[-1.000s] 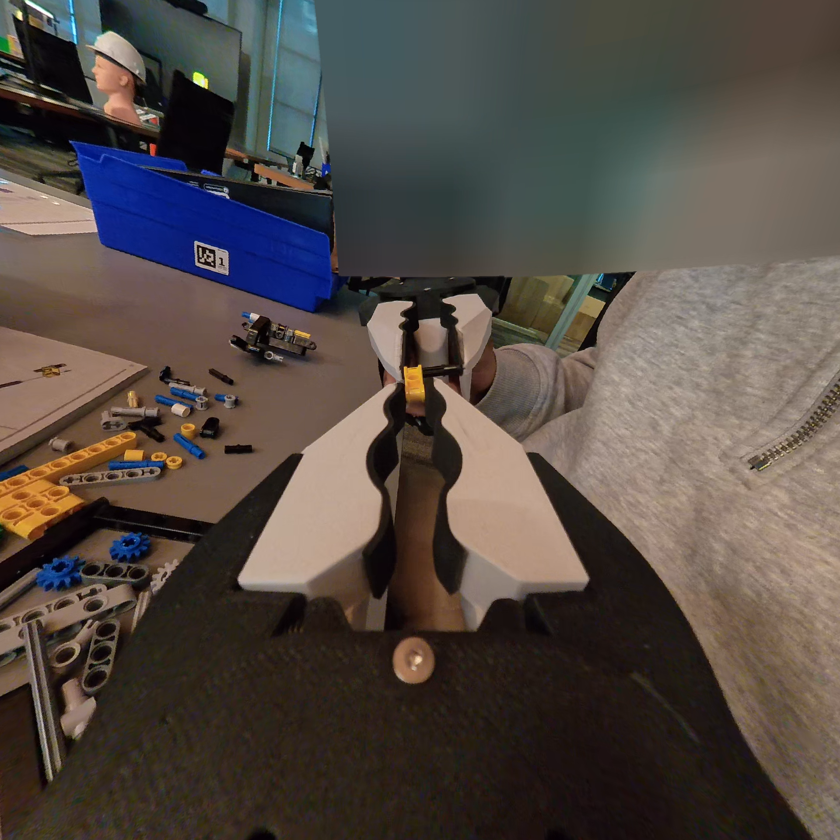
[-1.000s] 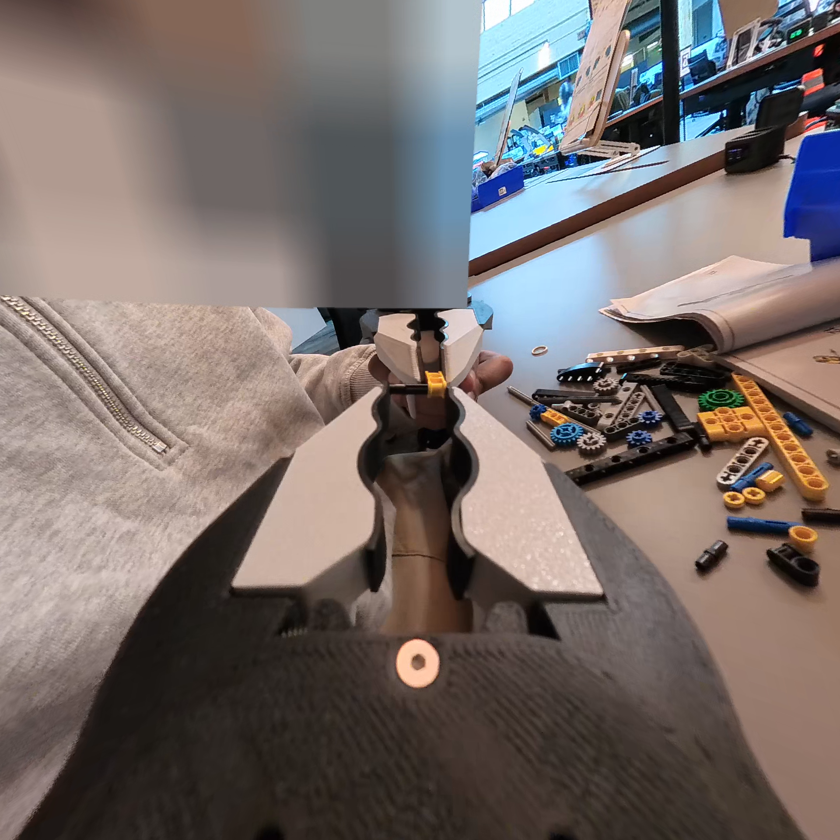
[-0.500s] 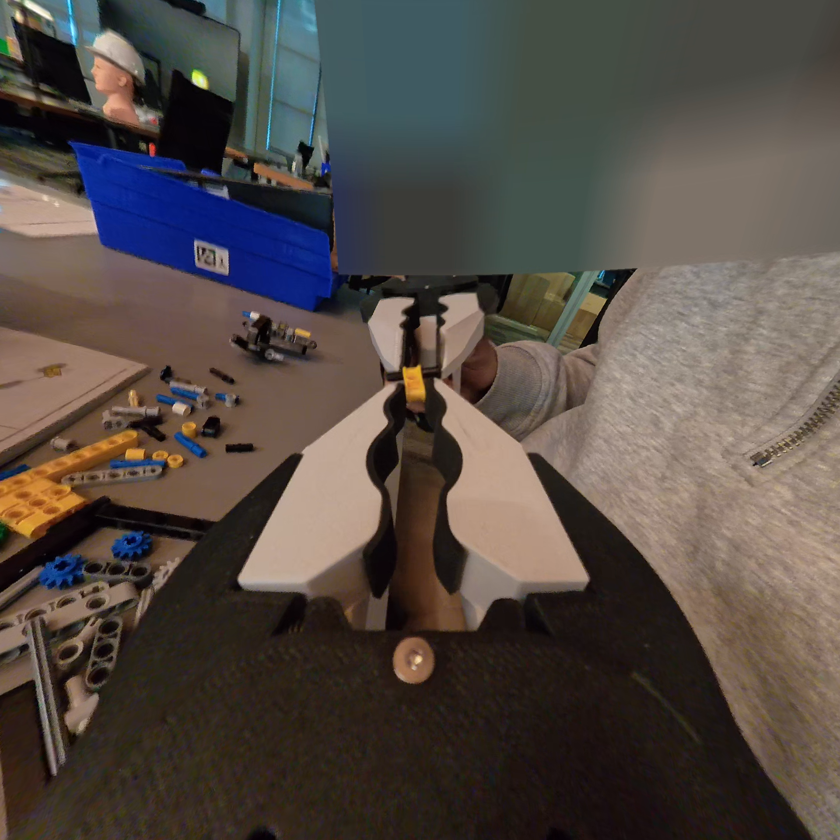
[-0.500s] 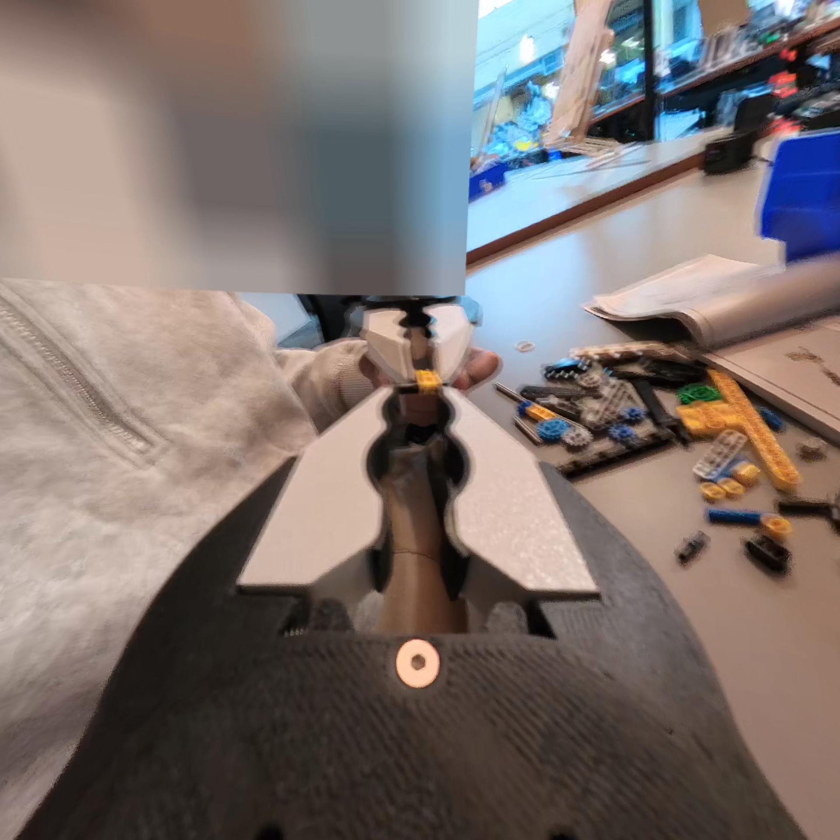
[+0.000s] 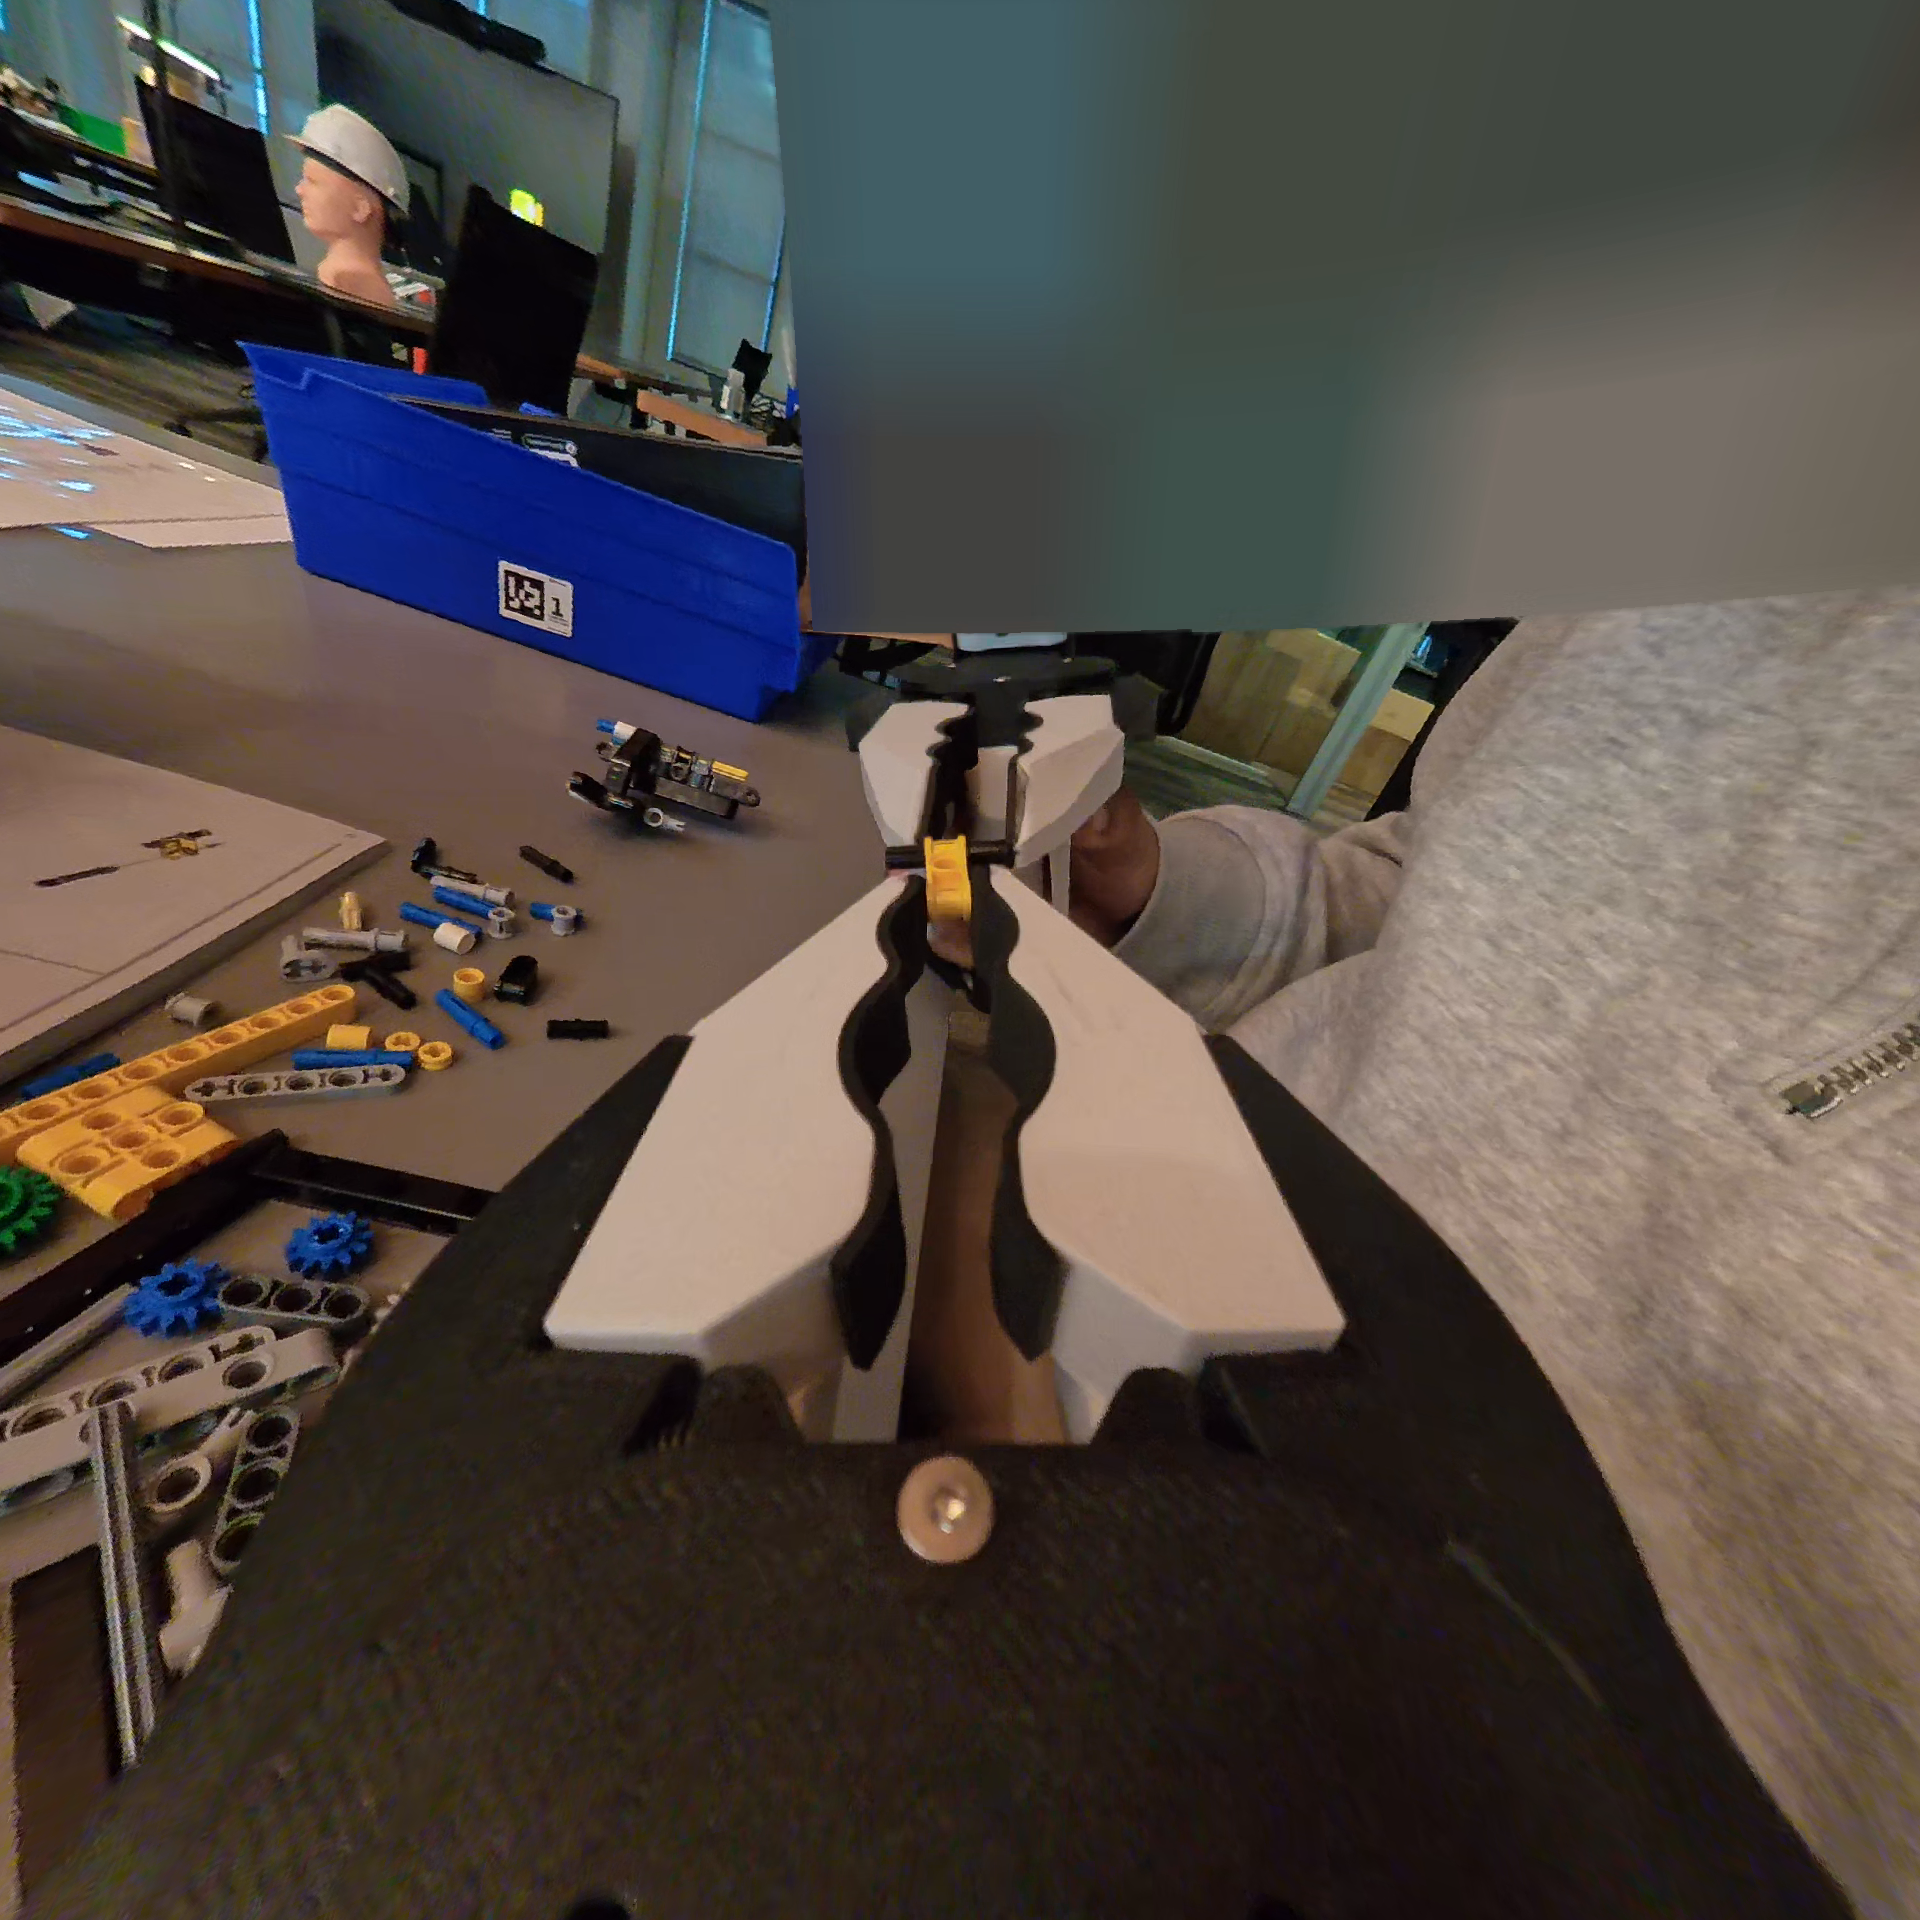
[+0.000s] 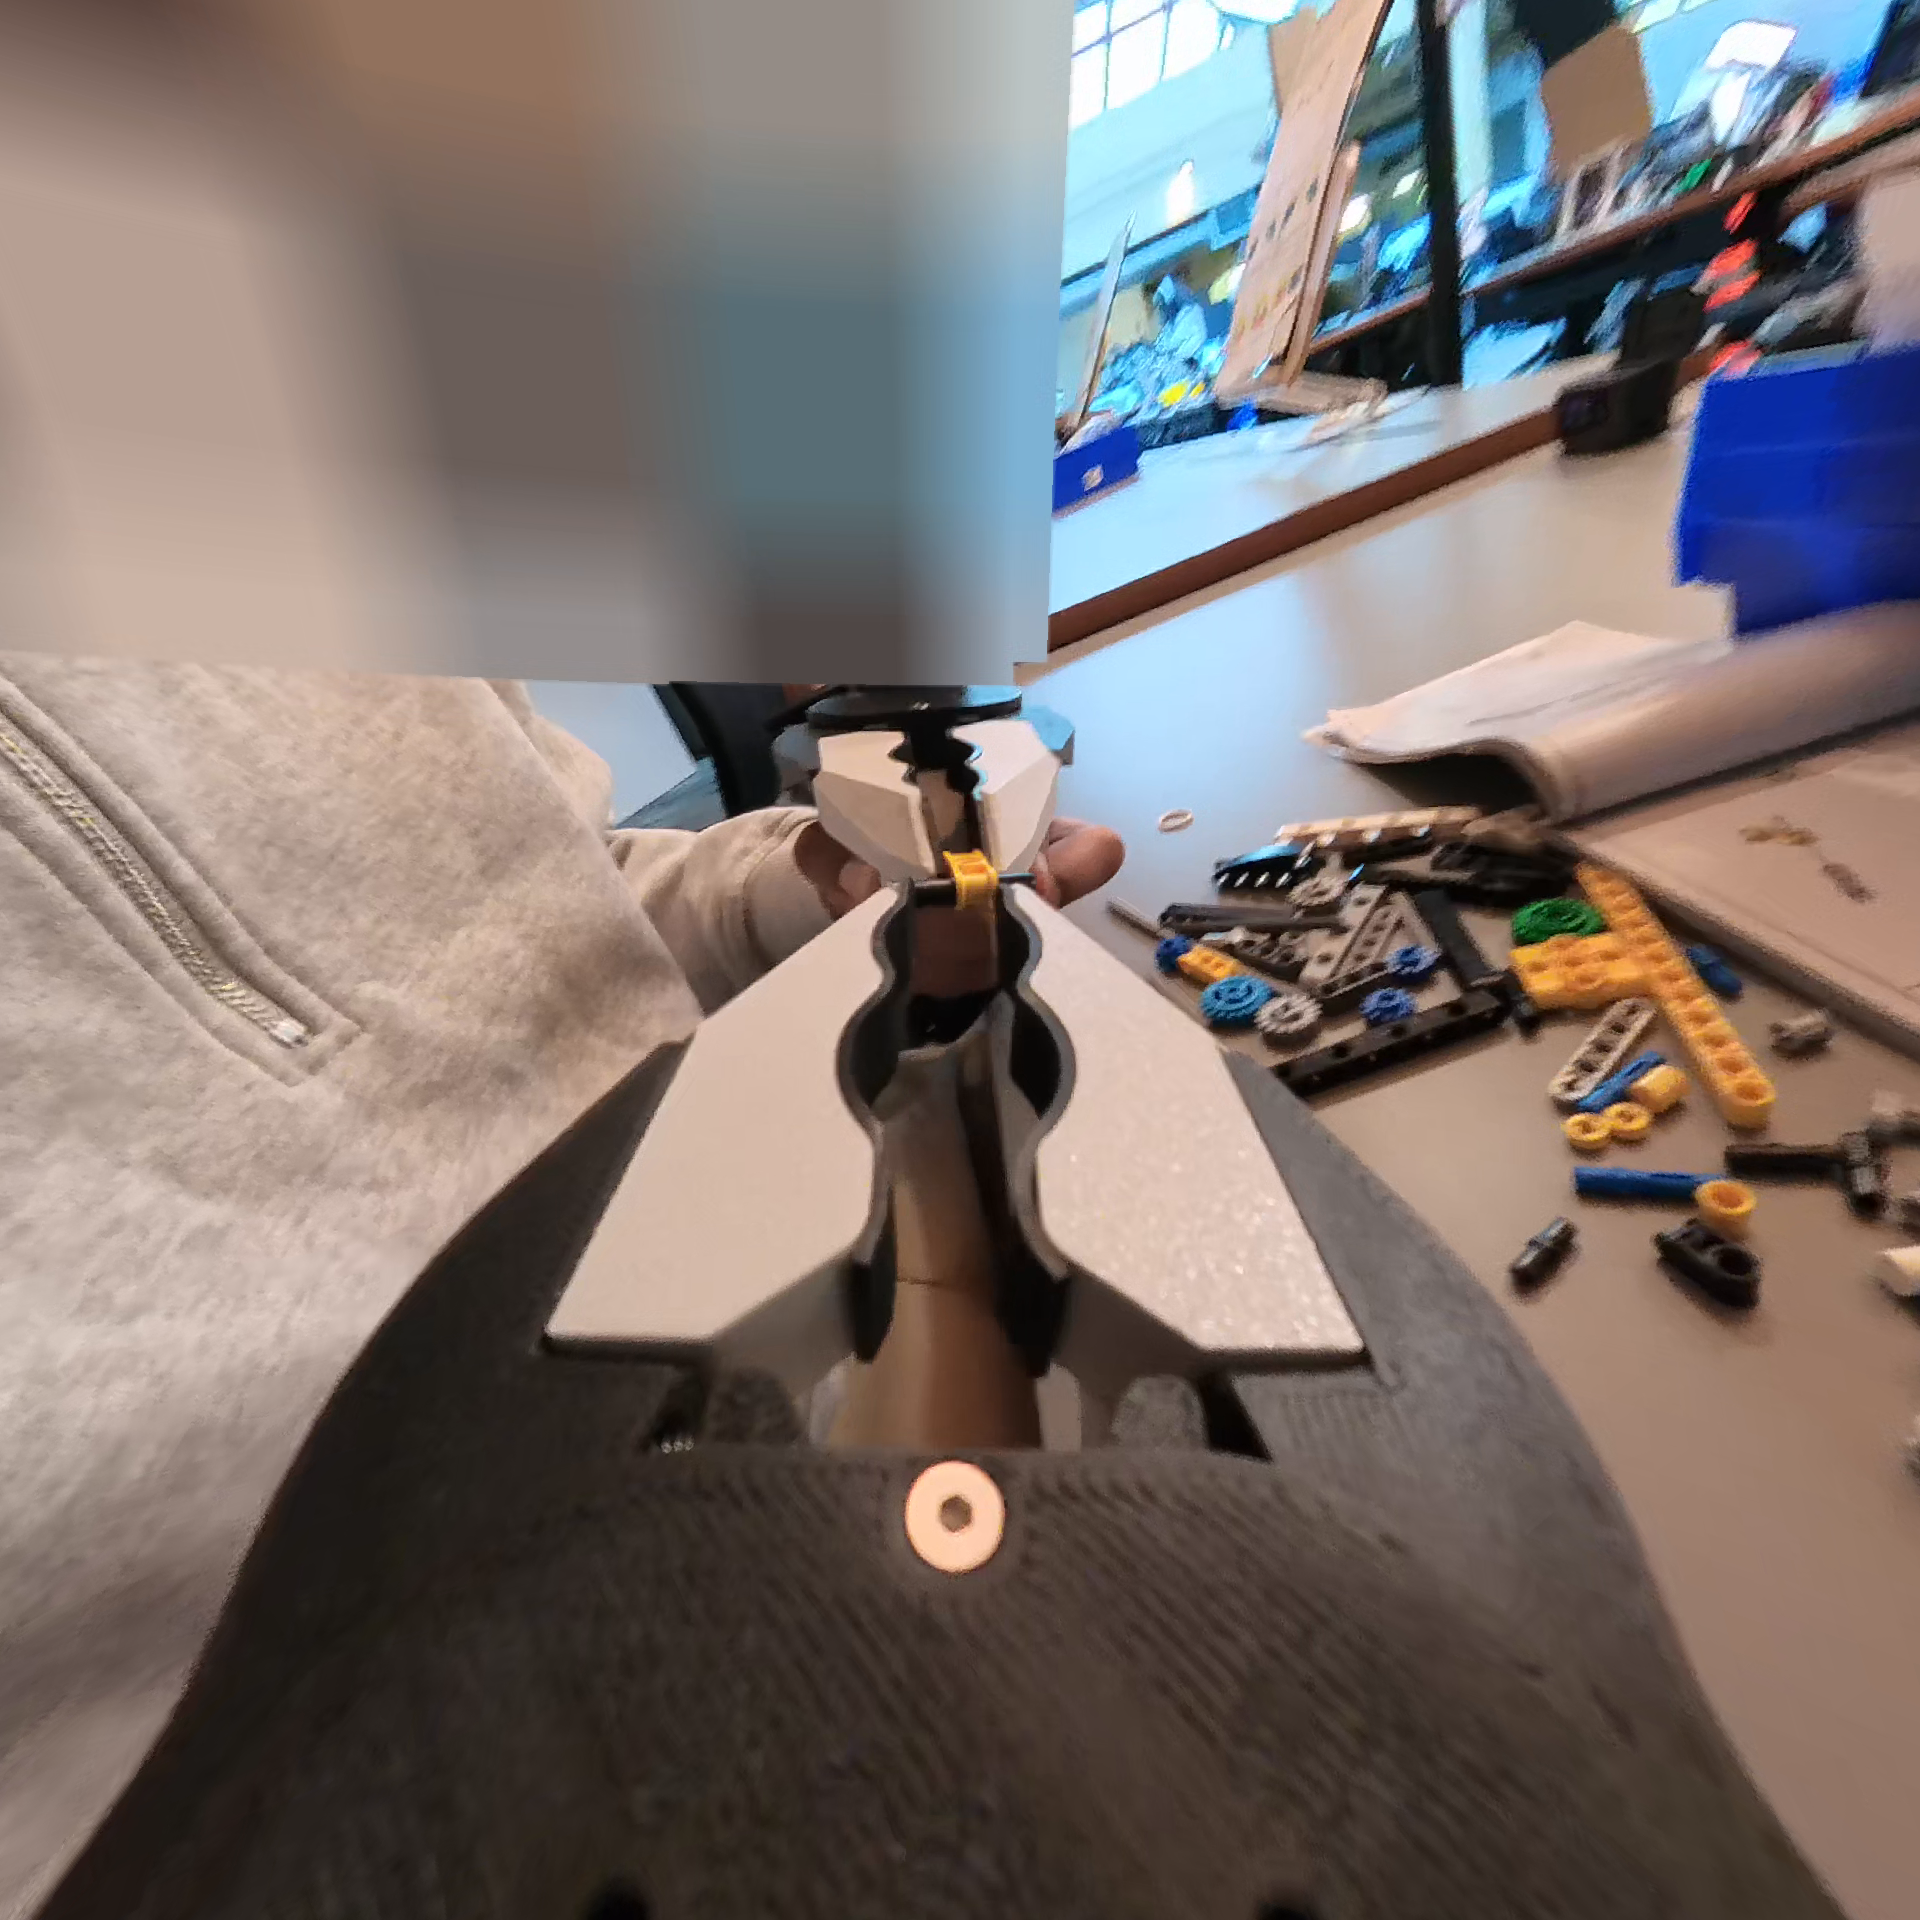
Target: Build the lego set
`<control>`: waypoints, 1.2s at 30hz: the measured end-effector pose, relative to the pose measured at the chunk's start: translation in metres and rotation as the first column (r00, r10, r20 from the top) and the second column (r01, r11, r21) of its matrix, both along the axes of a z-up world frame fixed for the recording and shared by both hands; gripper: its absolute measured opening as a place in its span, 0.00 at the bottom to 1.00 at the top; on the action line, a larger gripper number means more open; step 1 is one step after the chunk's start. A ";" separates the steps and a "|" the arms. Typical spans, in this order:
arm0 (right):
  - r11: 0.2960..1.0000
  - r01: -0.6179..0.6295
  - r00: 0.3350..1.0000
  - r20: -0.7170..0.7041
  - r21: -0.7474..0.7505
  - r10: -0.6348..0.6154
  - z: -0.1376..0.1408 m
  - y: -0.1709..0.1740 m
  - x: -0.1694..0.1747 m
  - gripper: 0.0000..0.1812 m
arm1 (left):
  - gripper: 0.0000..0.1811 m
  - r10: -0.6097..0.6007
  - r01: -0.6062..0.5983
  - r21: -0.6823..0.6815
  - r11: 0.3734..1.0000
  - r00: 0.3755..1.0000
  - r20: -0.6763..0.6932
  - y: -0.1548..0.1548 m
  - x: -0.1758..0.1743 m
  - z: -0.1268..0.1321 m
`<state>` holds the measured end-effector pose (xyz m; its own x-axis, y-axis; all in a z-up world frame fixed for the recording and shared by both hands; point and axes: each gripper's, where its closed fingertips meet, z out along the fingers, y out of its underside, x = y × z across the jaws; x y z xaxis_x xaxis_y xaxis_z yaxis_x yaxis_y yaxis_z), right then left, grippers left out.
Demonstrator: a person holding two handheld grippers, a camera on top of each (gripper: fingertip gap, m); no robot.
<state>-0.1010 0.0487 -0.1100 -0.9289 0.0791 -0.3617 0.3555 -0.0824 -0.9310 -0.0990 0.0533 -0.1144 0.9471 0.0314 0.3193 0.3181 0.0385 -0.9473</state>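
While the left gripper [image 5: 943, 894] pinches a yellow connector [image 5: 947, 878] at its tips, the right gripper [image 5: 987, 800] faces it tip to tip, closed on a thin black axle [image 5: 902, 856] running through that connector, above the grey table [image 5: 312, 707]. Loose lego parts [image 5: 312, 1039] lie left, before a blue bin [image 5: 520, 520].

From the right wrist, the right gripper [image 6: 961, 902] clamps the black axle [image 6: 925, 886]; the left gripper [image 6: 935, 821] opposite holds the yellow connector [image 6: 971, 878]. Scattered parts [image 6: 1455, 997] lie right.

Small yellow connector [image 5: 947, 878] upright on thin black axle [image 5: 902, 856], airborne, pinched between opposing claw tips
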 end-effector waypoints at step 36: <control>0.980 0.130 0.991 0.011 0.148 -0.133 -0.026 -0.004 -0.021 0.11 | 0.04 0.164 -0.165 -0.002 0.986 0.984 0.062 -0.008 -0.031 -0.002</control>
<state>-0.1215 0.0446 -0.1356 -0.8991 0.2538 -0.3565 0.3703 0.0068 -0.9289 -0.1297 0.0456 -0.1169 0.9075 0.1839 0.3776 0.3652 0.0985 -0.9257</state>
